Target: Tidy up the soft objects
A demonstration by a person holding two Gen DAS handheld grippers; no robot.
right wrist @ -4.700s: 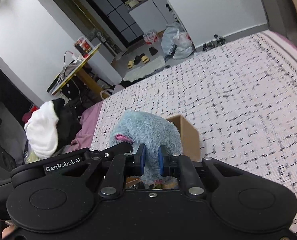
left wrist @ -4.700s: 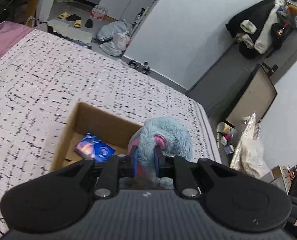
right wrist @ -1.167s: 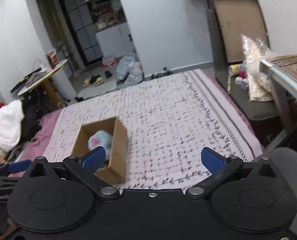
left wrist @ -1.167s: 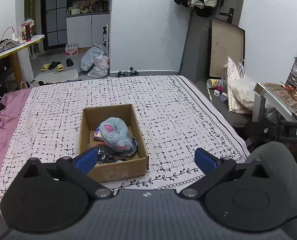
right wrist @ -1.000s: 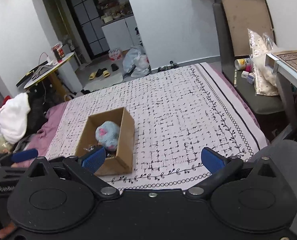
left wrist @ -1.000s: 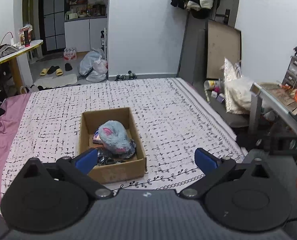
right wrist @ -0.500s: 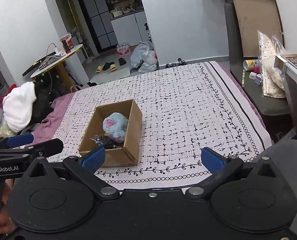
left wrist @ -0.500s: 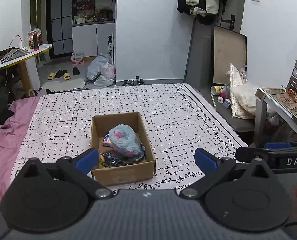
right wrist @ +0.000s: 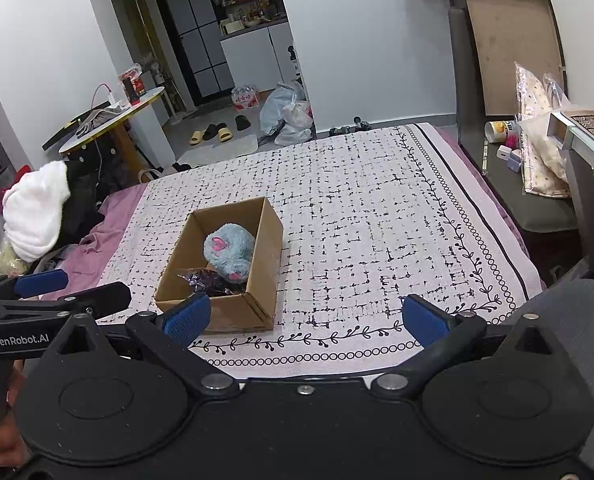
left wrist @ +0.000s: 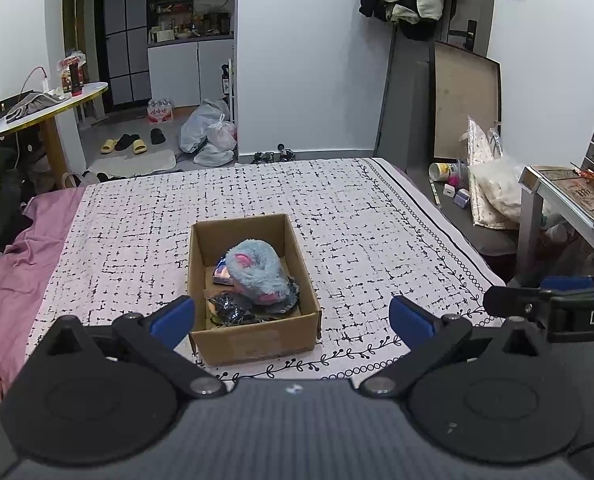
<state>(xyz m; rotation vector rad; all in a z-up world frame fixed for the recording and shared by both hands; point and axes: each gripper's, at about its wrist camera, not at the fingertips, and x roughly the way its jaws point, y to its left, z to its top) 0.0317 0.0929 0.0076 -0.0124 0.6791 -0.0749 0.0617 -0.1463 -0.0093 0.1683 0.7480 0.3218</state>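
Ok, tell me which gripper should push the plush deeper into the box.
Left, probably. The left gripper faces the cardboard box head-on, with the blue plush between its open fingers. The right gripper sees it off to its left.

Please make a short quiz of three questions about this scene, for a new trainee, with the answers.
1. True or false: the blue plush toy lies inside the cardboard box.
2. What is the left gripper holding? A) the toy B) the box C) nothing
3. Fill in: the box stands on the ____ with the black-and-white cover.

Key: 1 true. 2 C; its jaws are wide open, as are those of the right gripper. 3 bed.
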